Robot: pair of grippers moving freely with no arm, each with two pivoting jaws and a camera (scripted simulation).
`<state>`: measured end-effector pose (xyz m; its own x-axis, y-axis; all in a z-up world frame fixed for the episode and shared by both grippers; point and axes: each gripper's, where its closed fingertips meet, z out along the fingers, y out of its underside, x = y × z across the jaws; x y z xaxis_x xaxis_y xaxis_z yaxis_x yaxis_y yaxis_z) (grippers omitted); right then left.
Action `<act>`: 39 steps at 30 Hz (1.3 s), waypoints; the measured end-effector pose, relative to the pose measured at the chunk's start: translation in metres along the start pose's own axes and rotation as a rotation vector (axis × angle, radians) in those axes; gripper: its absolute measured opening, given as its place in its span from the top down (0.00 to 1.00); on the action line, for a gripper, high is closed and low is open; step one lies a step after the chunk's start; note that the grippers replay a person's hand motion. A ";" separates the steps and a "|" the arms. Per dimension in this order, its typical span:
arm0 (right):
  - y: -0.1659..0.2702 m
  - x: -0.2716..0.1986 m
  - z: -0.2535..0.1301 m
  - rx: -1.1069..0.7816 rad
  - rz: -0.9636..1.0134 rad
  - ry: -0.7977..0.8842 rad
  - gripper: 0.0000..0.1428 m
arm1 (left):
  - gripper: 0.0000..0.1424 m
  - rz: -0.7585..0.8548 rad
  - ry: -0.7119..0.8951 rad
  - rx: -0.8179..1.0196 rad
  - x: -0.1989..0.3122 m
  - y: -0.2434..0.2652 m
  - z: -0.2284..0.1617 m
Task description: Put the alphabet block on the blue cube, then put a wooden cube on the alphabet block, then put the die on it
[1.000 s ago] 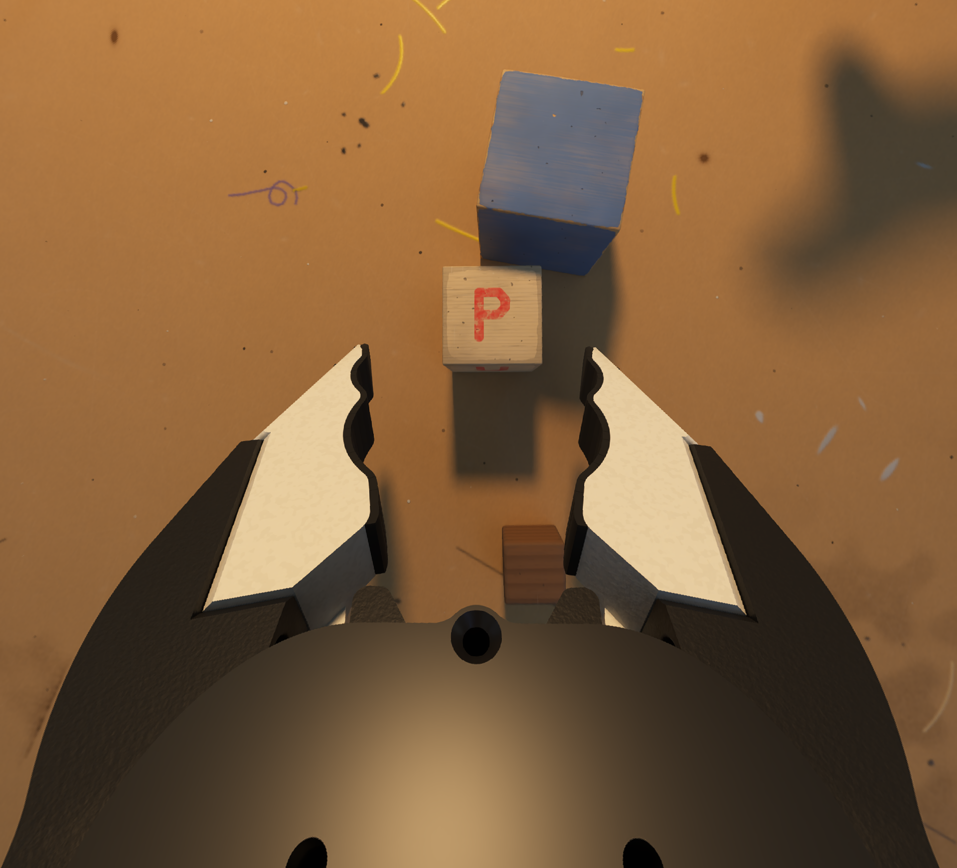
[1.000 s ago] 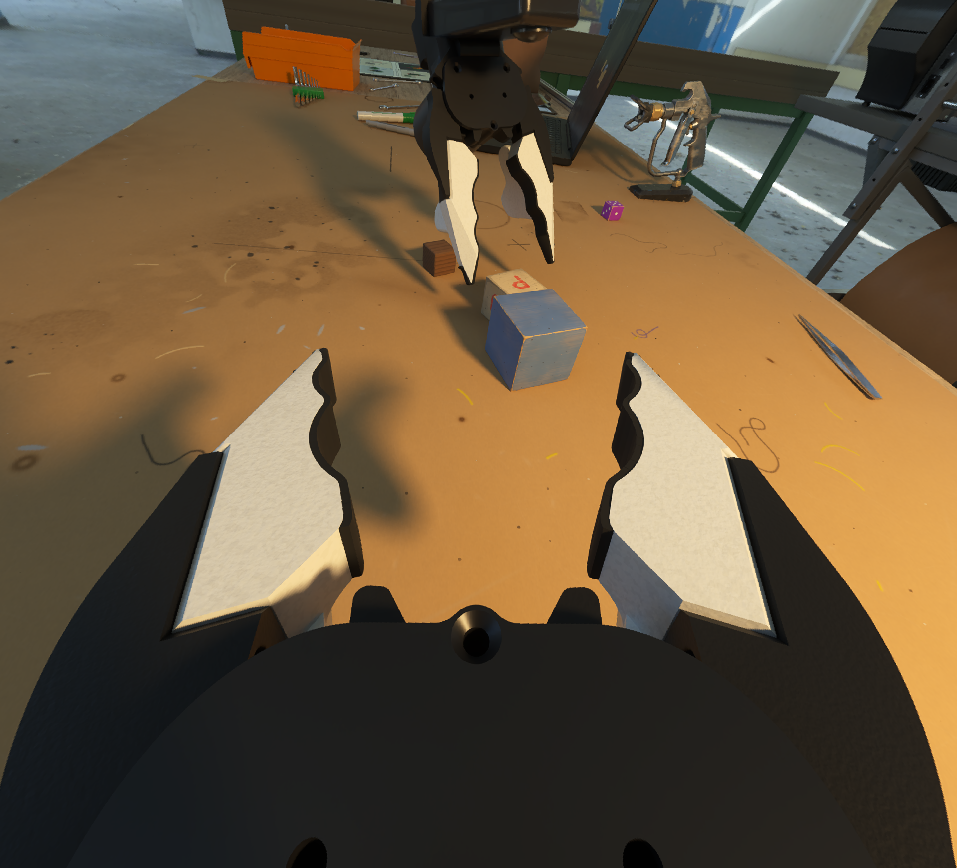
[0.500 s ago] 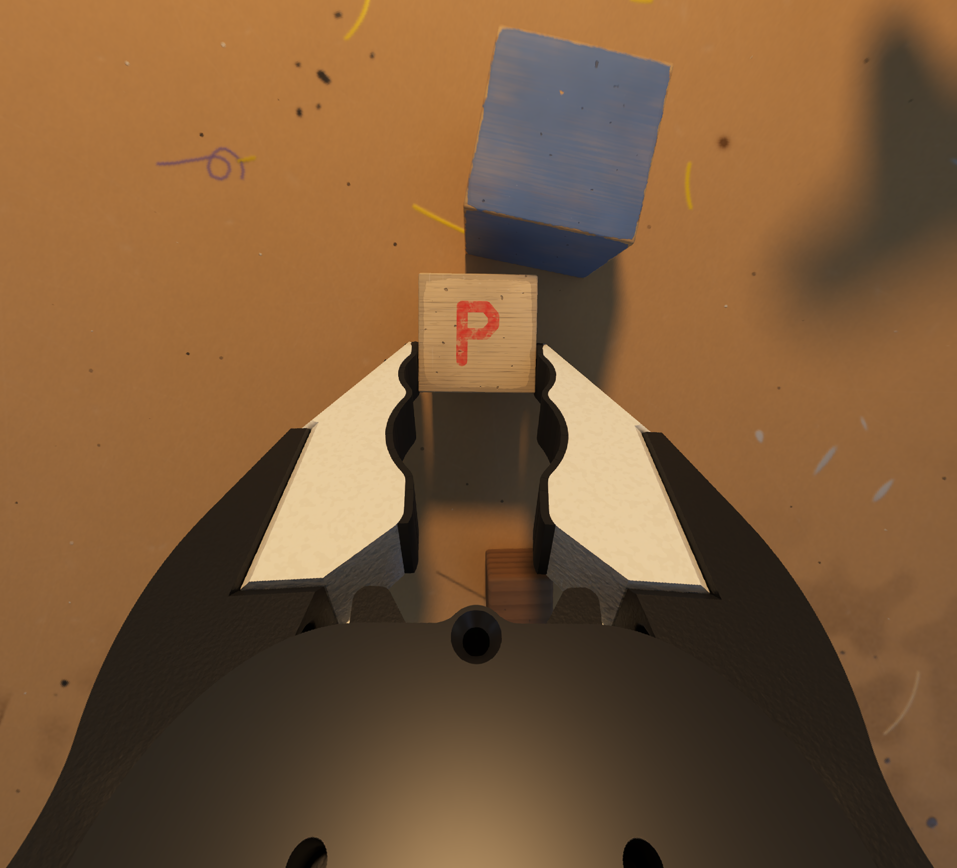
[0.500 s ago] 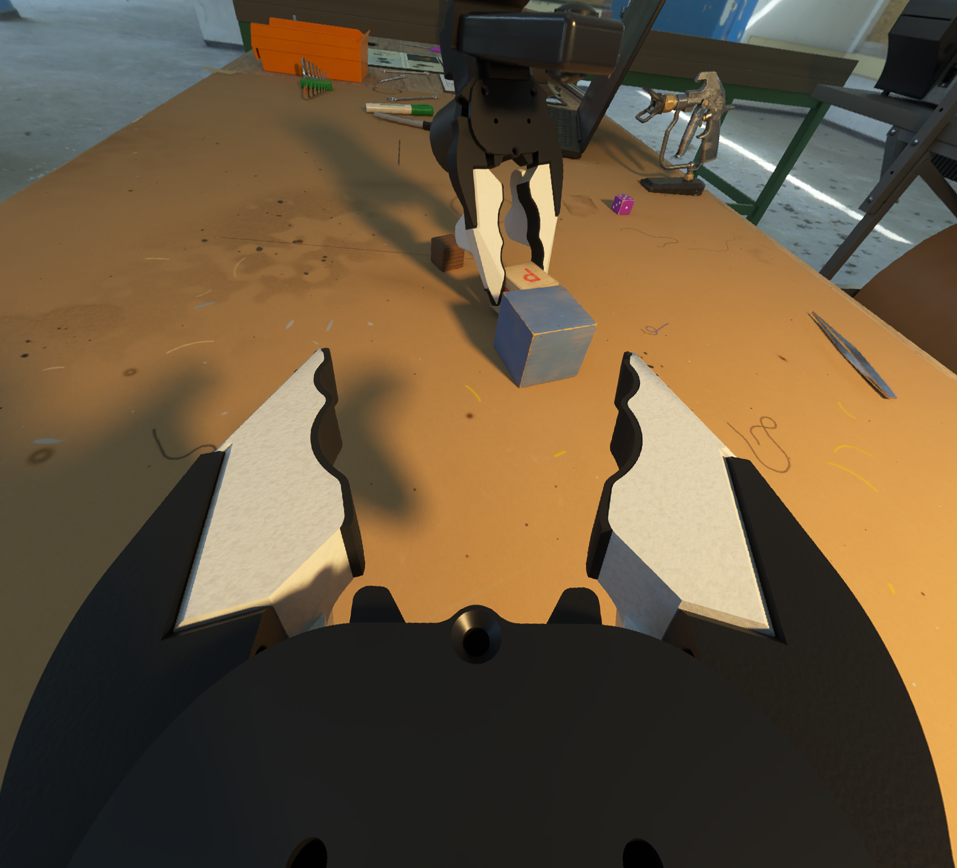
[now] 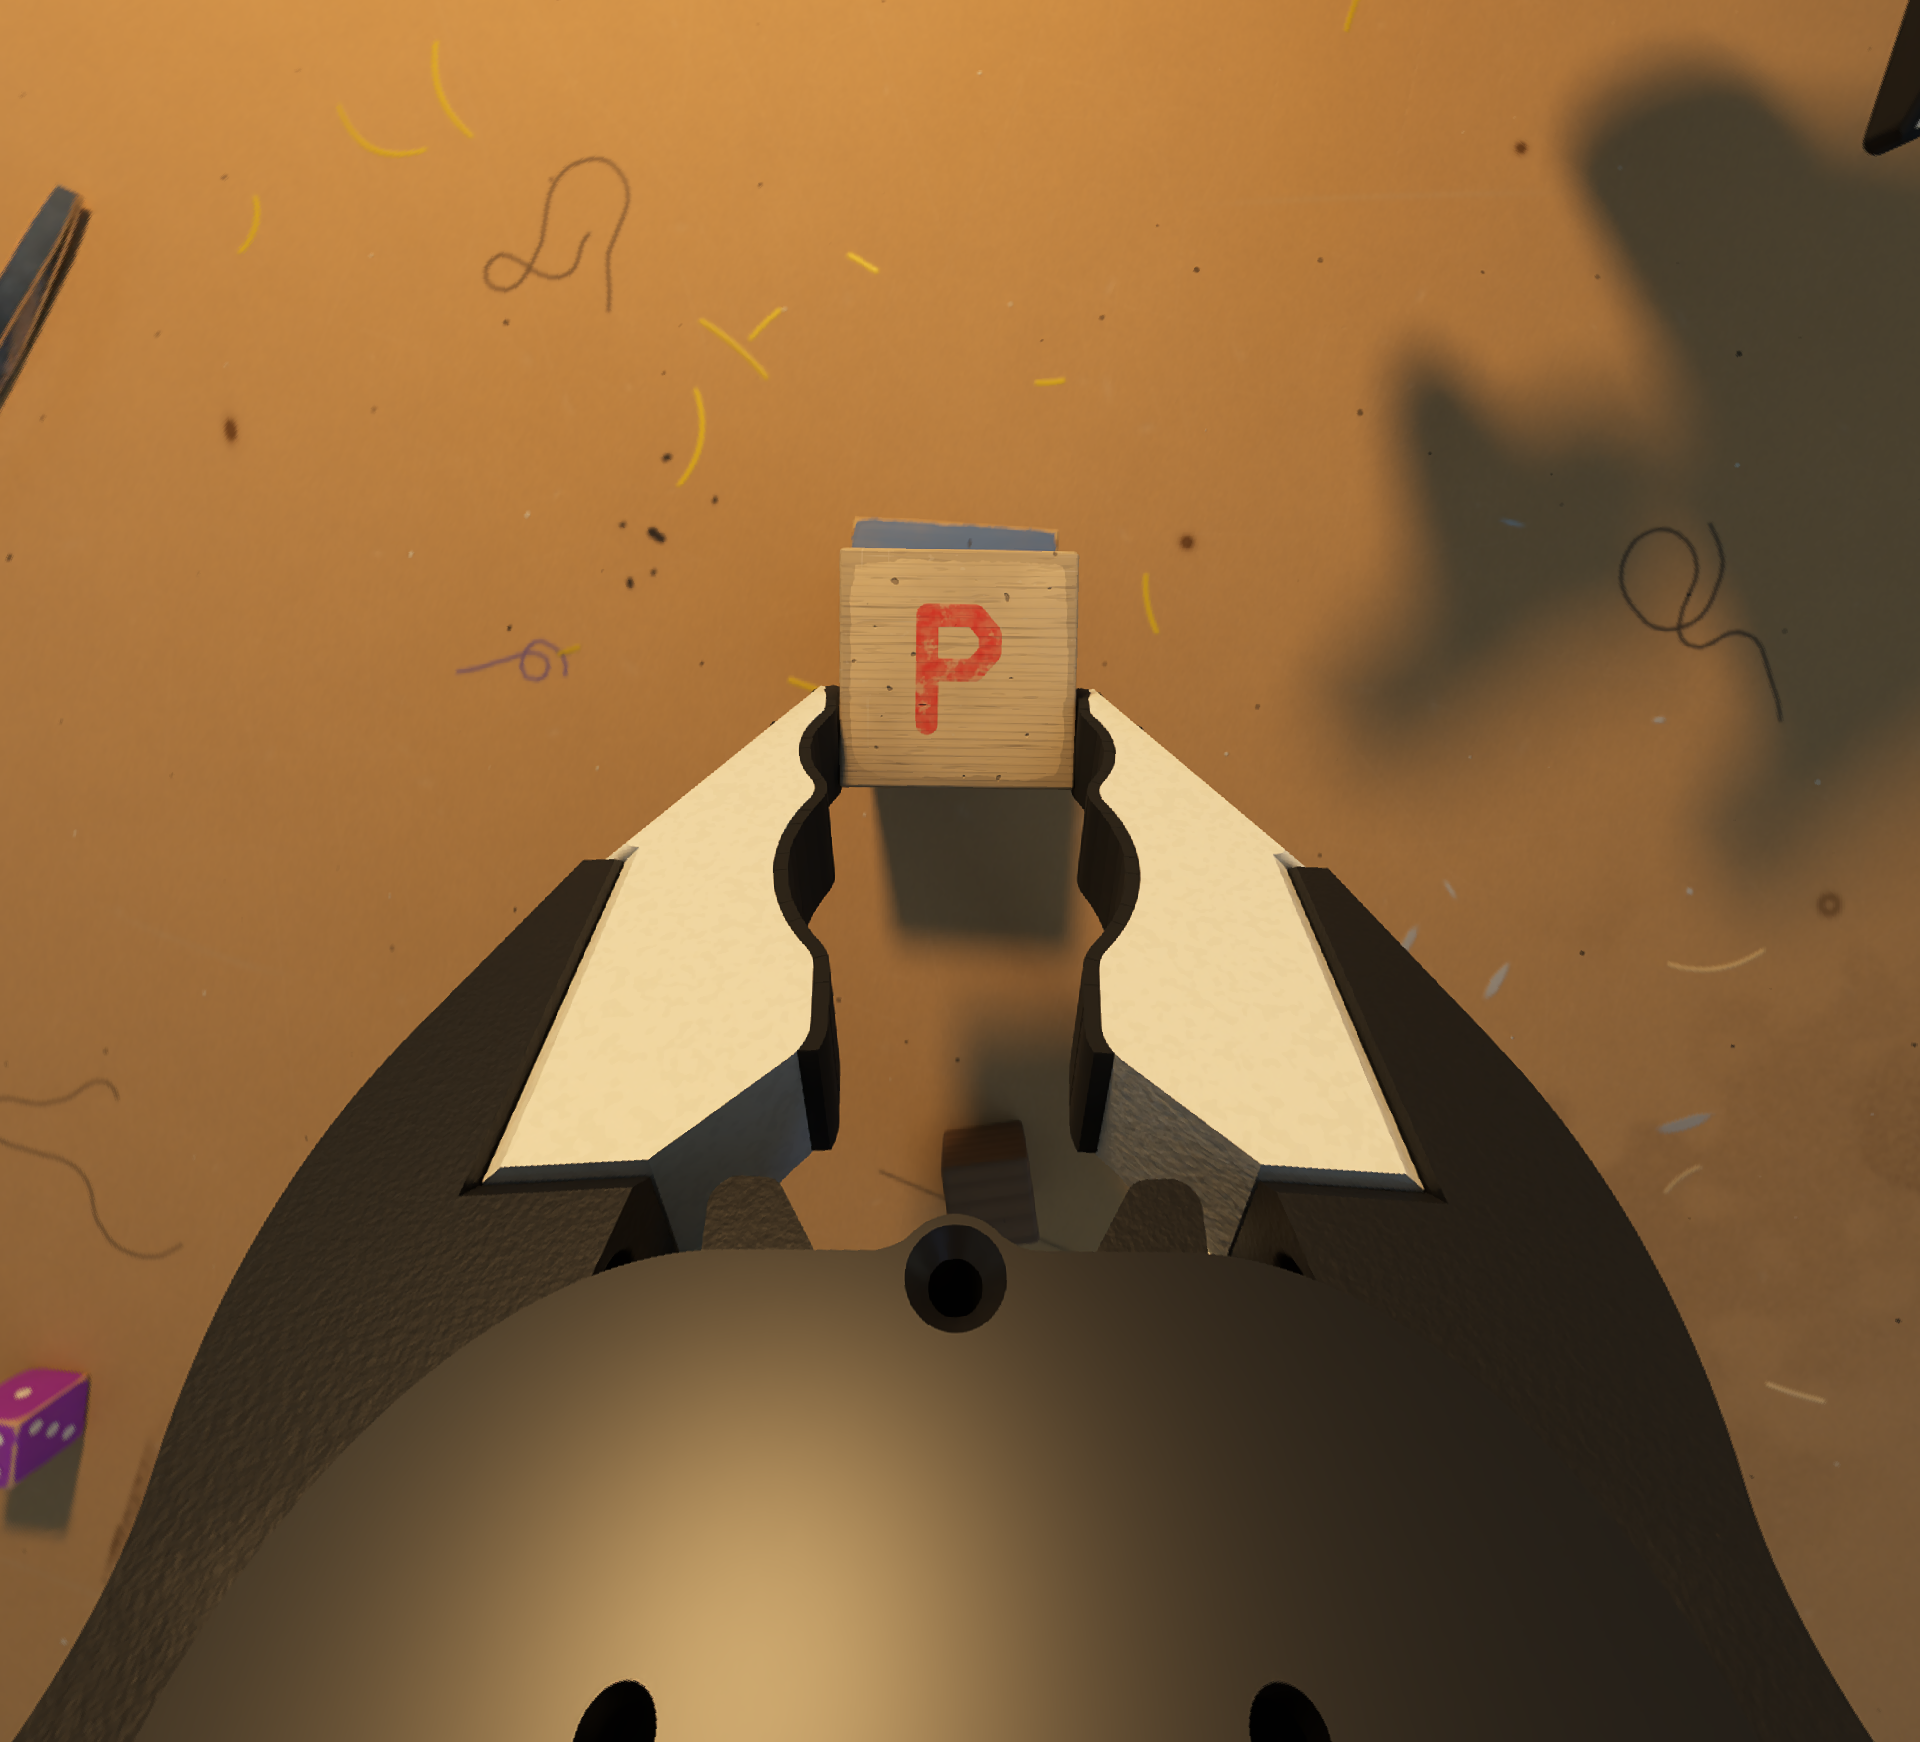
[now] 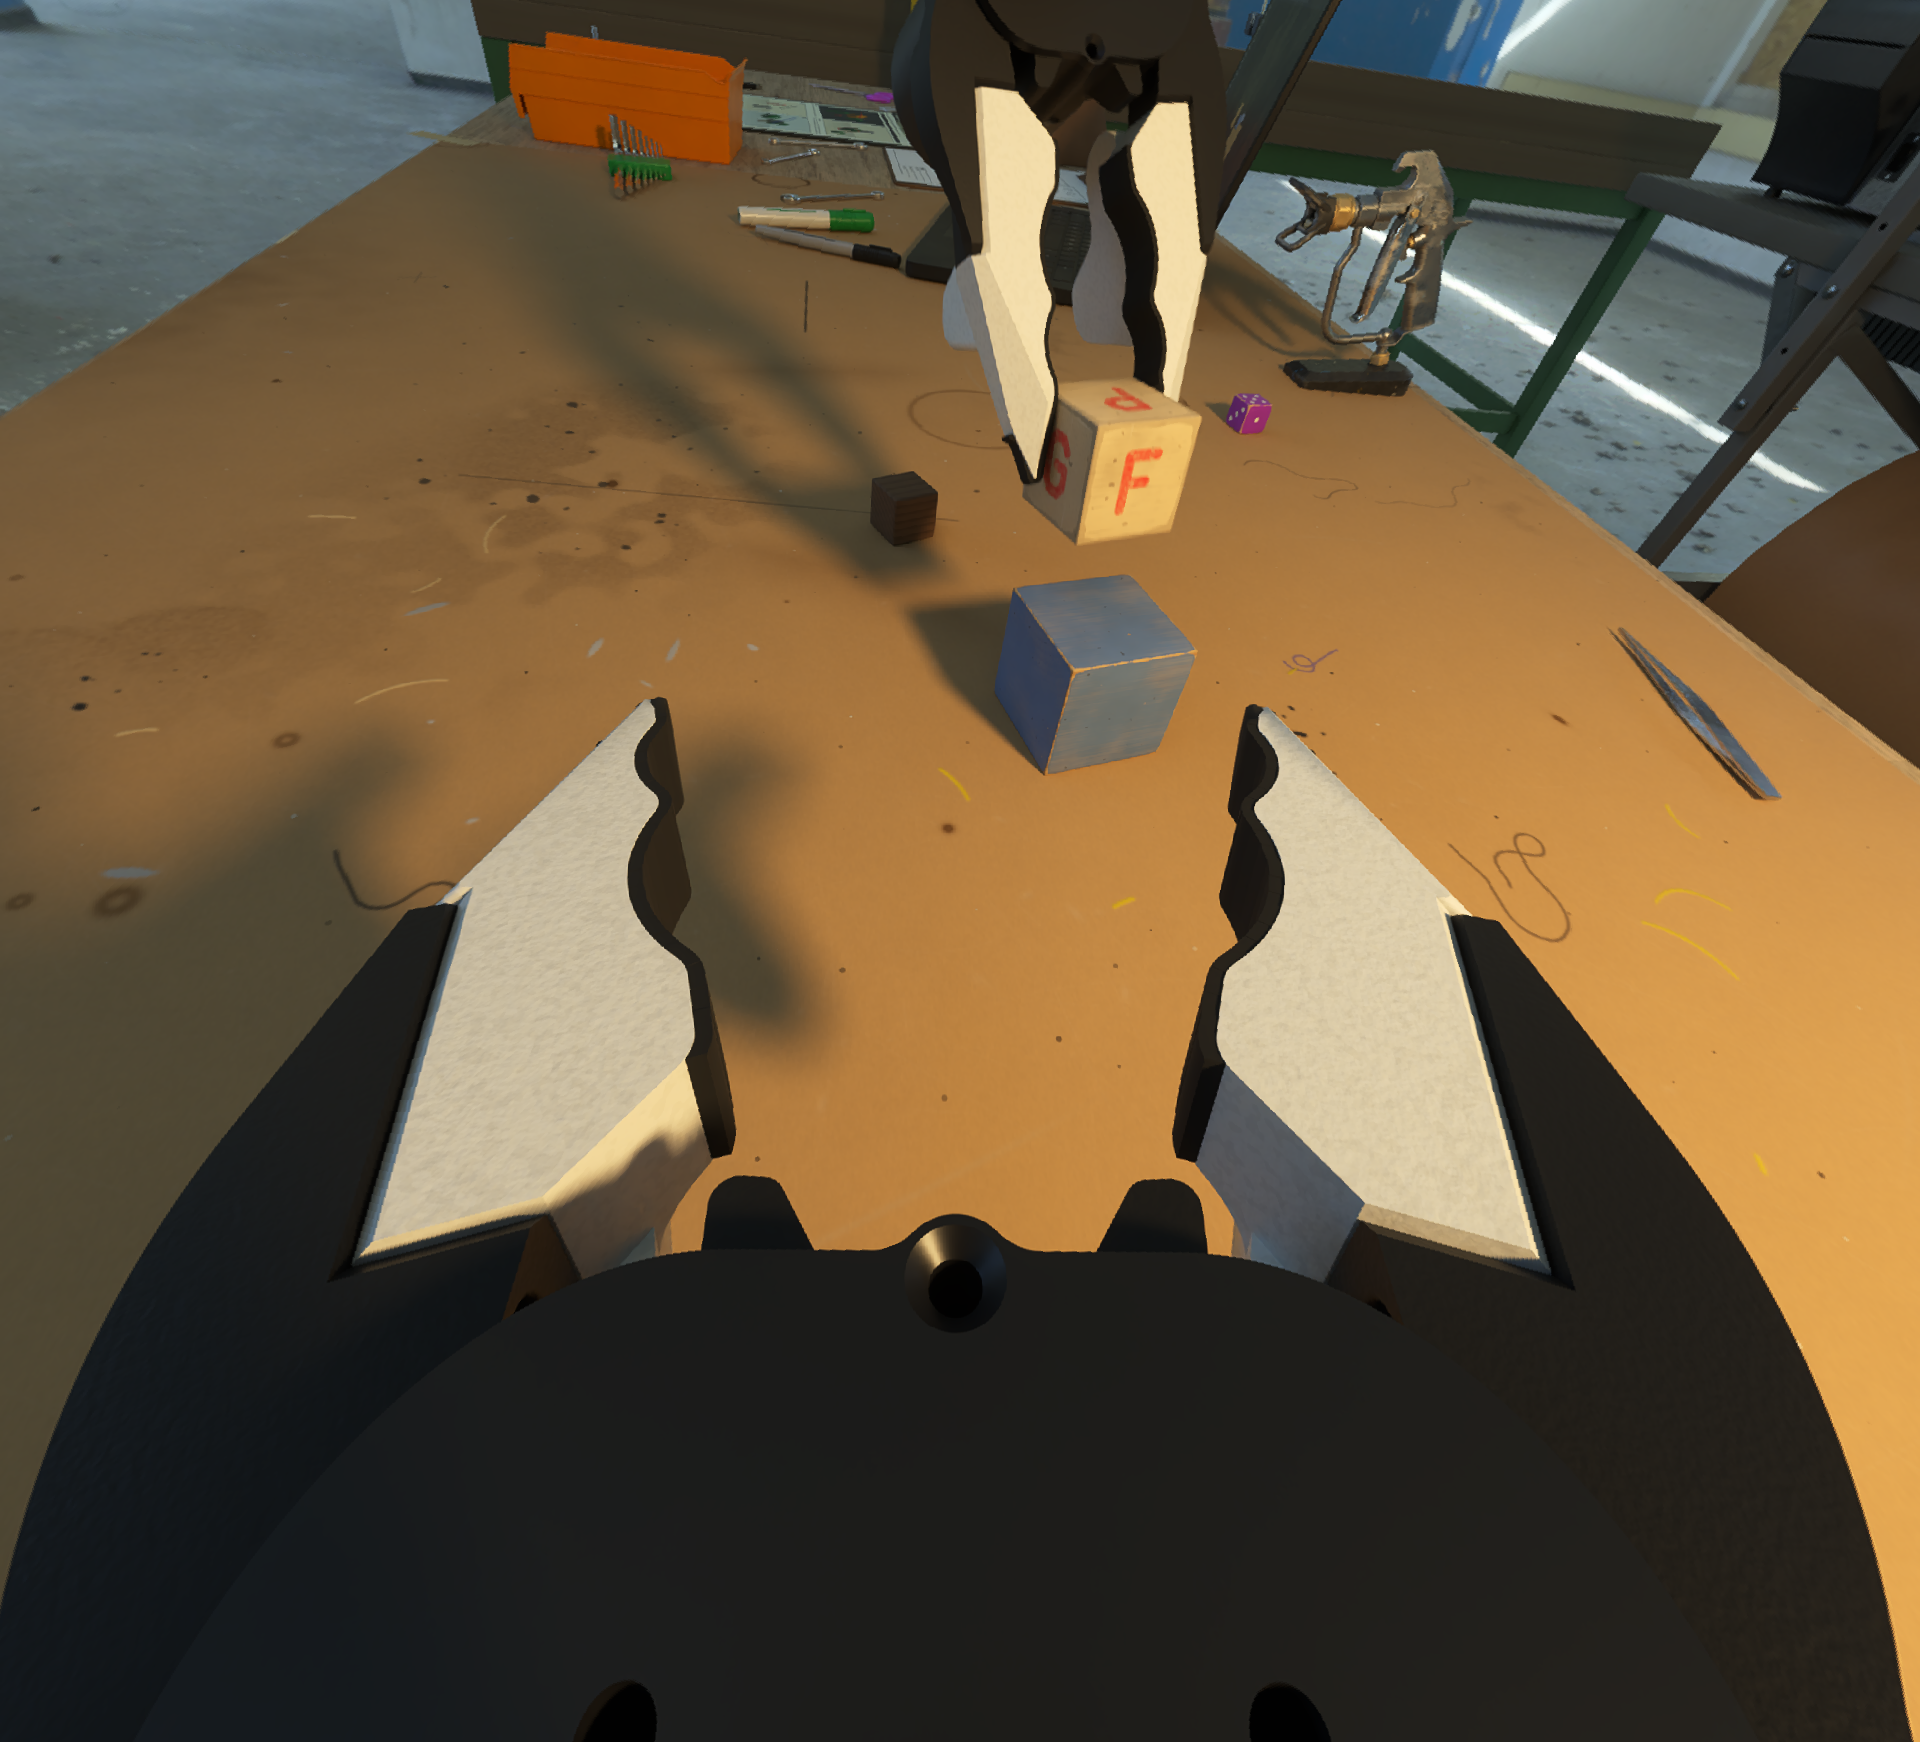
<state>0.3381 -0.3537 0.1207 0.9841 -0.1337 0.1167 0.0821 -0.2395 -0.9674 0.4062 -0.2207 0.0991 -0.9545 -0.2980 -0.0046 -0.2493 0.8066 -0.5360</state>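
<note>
Alphabet block (image 6: 1117, 471) hangs above scuffed orange table (image 6: 623, 861); worn workshop behind.

the alphabet block (image 6: 1117, 471) bore red letters on three faces; the die (image 6: 1248, 412) showed white pips.

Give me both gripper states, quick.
Left hand-held gripper: closed on the alphabet block, lifted above the blue cube.
Right hand-held gripper: open, empty.

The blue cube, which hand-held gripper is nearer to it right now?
Left. The left hand-held gripper holds the alphabet block just above the blue cube; the right hand-held gripper hangs open, farther back.
</note>
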 end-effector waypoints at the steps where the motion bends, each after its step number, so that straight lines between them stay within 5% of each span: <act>1: -0.001 0.000 -0.001 0.002 -0.001 0.001 0.26 | 0.69 0.010 0.005 -0.009 0.001 -0.003 0.003; 39: -0.002 -0.003 -0.002 0.014 0.007 -0.021 0.27 | 0.69 0.027 0.062 -0.091 -0.002 0.002 0.036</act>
<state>0.3345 -0.3543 0.1230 0.9877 -0.1154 0.1055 0.0775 -0.2250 -0.9713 0.4135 -0.2366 0.0673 -0.9688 -0.2455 0.0354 -0.2340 0.8577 -0.4578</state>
